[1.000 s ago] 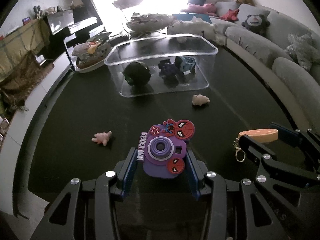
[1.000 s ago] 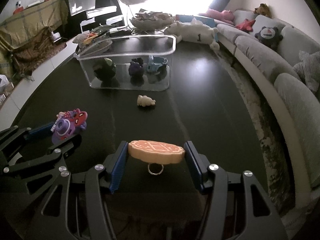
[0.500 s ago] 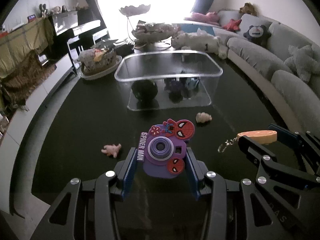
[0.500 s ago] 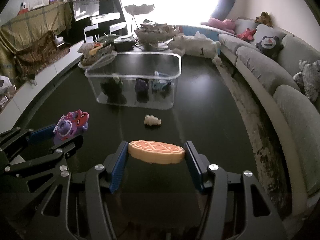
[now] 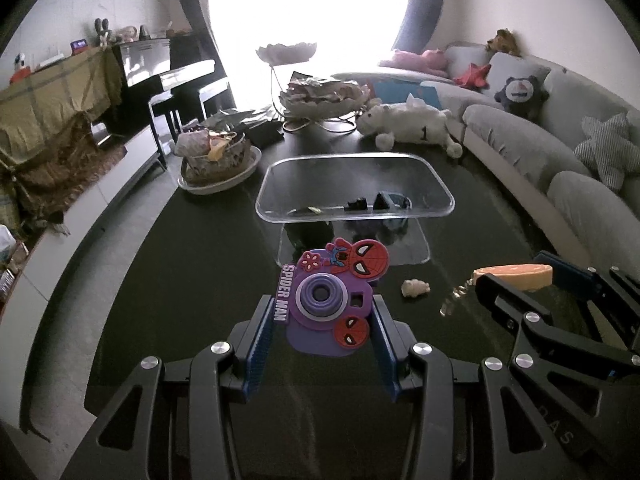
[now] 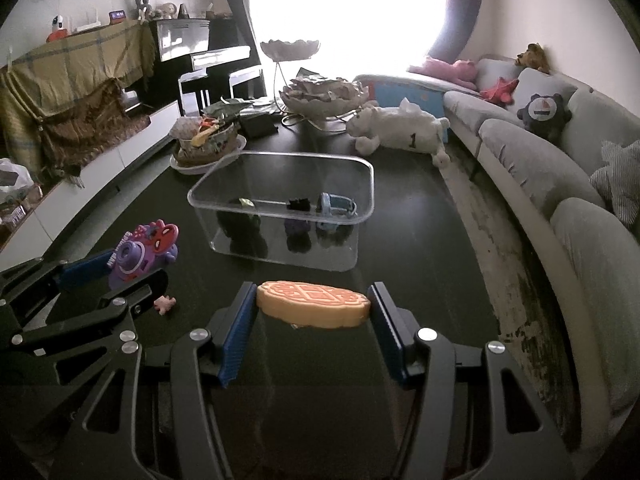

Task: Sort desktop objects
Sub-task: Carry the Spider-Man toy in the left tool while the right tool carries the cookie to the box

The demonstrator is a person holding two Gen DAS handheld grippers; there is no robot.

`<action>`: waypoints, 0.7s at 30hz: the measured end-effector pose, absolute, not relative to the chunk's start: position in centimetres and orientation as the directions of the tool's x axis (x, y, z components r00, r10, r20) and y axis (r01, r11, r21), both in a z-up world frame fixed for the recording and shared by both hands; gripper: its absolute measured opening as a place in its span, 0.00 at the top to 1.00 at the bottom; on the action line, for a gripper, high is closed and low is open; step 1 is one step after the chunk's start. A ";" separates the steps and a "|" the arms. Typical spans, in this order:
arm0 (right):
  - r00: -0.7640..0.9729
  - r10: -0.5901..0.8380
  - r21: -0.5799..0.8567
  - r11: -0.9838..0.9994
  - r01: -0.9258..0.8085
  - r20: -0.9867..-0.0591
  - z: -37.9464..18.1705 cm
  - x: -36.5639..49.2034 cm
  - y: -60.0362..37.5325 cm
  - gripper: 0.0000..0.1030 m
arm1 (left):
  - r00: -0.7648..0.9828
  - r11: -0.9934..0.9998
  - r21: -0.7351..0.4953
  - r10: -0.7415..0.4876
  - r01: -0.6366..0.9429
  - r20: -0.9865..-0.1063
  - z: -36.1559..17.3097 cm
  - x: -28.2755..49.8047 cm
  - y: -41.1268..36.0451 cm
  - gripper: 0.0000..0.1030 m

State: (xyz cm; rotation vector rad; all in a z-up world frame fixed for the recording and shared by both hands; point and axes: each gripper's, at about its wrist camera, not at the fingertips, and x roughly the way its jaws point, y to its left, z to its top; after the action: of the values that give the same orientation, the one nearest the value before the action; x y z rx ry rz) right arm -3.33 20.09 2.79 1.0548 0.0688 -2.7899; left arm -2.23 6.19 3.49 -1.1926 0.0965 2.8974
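Living room, dark glossy table (image 5: 192, 280), grey sofa to the right, bright window behind.

Left wrist view. Left gripper (image 5: 320, 334): blue pads closed on the flanks of a purple Spider-Man toy camera (image 5: 326, 302), carried clear of the table. Ahead: clear plastic bin (image 5: 354, 188), upright, several small dark toys on its floor. Small cream figure (image 5: 415, 288) on the table, near the bin's front right corner. Right gripper (image 5: 516, 278) at right, holding an orange cake-shaped keychain (image 5: 512, 274); its chain hangs loose below.

Right wrist view. Right gripper (image 6: 312, 312): narrowed onto the two ends of the orange cake-shaped keychain (image 6: 312, 304), held flat above the table. Clear plastic bin (image 6: 288, 204) directly ahead, top open. Small pink figure (image 6: 165, 303) on the table beside the left gripper (image 6: 100, 276), which carries the toy camera (image 6: 140, 254).

Handling, judged. Both pieces look light, rubbery and slightly yielding, not fragile. Side grips suit them; the moulded trim on the camera's top edge is best avoided. The dangling chain may snag on the bin's rim.
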 end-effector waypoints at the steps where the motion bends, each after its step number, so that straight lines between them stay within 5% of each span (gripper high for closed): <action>1: -0.741 -0.132 0.014 -0.986 0.164 -0.659 3.0 -3.5 20.0 0.48 | -0.712 -0.998 0.058 -0.021 -0.027 -0.701 3.7 -2.4 6.2 0.59; 21: -0.774 -0.142 -0.013 -0.982 0.190 -0.617 6.4 -7.5 18.1 0.48 | -0.751 -0.998 0.063 -0.050 0.012 -0.659 6.9 -5.9 4.6 0.60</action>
State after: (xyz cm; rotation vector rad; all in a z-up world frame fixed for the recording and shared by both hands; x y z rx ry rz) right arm -7.46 18.12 6.42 0.9646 0.1102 -2.8015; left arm -5.94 4.57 6.91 -1.1202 0.0871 2.9693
